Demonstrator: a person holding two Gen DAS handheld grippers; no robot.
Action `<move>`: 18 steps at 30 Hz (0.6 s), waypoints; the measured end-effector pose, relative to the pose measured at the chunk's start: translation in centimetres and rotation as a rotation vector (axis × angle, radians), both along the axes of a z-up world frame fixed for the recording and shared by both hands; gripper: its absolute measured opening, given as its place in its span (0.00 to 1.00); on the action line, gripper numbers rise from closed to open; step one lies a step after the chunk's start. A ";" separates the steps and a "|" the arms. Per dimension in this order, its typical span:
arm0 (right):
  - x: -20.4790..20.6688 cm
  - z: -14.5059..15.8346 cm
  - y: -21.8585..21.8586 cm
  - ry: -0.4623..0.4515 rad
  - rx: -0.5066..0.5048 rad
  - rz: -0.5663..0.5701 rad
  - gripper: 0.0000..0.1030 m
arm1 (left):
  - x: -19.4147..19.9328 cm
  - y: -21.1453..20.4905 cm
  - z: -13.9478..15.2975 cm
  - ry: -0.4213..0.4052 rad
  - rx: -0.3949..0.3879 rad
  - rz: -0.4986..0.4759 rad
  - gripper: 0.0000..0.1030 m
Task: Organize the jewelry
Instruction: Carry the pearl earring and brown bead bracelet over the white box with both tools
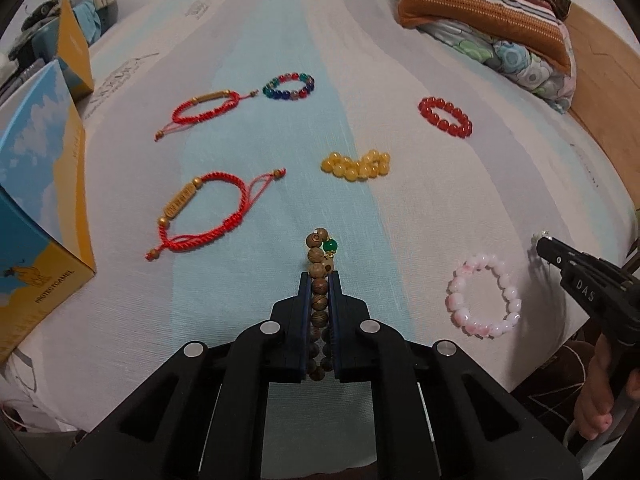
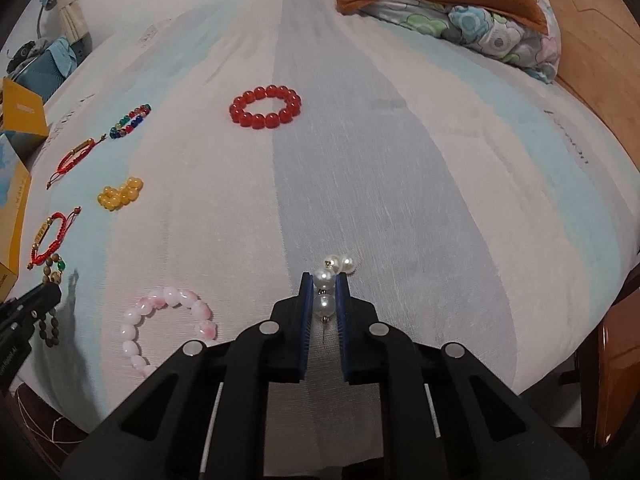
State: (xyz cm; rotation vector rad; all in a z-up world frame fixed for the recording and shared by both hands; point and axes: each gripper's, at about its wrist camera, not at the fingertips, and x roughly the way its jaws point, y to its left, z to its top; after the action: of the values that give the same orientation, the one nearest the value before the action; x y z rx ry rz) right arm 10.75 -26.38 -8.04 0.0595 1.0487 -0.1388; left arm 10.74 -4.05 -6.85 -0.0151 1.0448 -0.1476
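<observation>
My left gripper (image 1: 321,276) is shut on a brown wooden bead bracelet (image 1: 318,256) with one green bead, low over the striped bed sheet (image 1: 240,40). My right gripper (image 2: 324,278) is shut on a white pearl piece (image 2: 325,280); more pearls stick out past the tips. The right gripper also shows in the left wrist view (image 1: 540,242), the left one in the right wrist view (image 2: 52,288). On the sheet lie a pink bead bracelet (image 1: 514,300), a yellow bead bracelet (image 1: 356,165), a red bead bracelet (image 1: 445,117), a multicolour bead bracelet (image 1: 289,86) and two red cord bracelets (image 1: 200,212) (image 1: 204,110).
A blue and yellow carton (image 1: 36,208) stands at the left edge, with a yellow box (image 1: 74,48) behind it. Striped pillows and a floral quilt (image 1: 500,20) lie at the far right. A wooden bed frame (image 2: 592,60) runs along the right side.
</observation>
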 end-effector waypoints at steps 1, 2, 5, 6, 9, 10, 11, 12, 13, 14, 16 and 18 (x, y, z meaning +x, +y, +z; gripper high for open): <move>-0.1 0.1 0.1 -0.005 0.000 0.005 0.10 | 0.0 0.2 0.2 -0.006 0.000 0.003 0.07; -0.1 0.2 0.1 -0.009 0.000 0.009 0.10 | -0.1 0.4 0.6 -0.015 0.000 0.008 0.07; -0.3 0.6 0.3 -0.027 -0.005 0.019 0.10 | -0.3 0.9 1.7 -0.036 -0.004 0.019 0.07; -0.3 0.6 0.4 -0.030 -0.004 0.019 0.10 | -0.4 1.1 2.0 -0.041 -0.004 0.021 0.07; -0.3 0.9 0.2 -0.034 0.002 0.014 0.10 | -0.4 1.6 3.0 -0.050 -0.006 0.033 0.07; -0.3 1.0 0.2 -0.036 0.004 0.011 0.10 | -0.4 1.8 3.3 -0.052 -0.009 0.034 0.07; -0.3 1.1 0.1 -0.036 0.003 0.007 0.10 | -0.3 1.9 3.7 -0.052 -0.019 0.034 0.07; -0.2 1.4 0.1 -0.038 -0.002 0.001 0.10 | -0.3 2.0 3.9 -0.053 -0.023 0.033 0.07; -0.3 1.6 0.1 -0.041 -0.005 -0.001 0.10 | -0.3 2.1 4.2 -0.057 -0.025 0.031 0.07; -0.3 1.9 0.1 -0.048 -0.008 -0.003 0.10 | -0.3 2.1 4.5 -0.061 -0.021 0.031 0.07; -0.3 2.6 0.1 -0.057 -0.004 -0.004 0.10 | -0.2 2.0 5.0 -0.072 -0.004 0.026 0.07; -0.2 3.3 0.4 -0.065 -0.001 0.001 0.10 | -0.1 1.9 5.7 -0.083 0.007 0.020 0.07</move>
State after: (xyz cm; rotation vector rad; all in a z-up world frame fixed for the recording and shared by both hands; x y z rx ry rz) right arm 10.54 -25.97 -4.75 0.0625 0.9837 -0.1355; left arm 10.60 -2.14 -1.11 -0.0129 0.9618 -0.1257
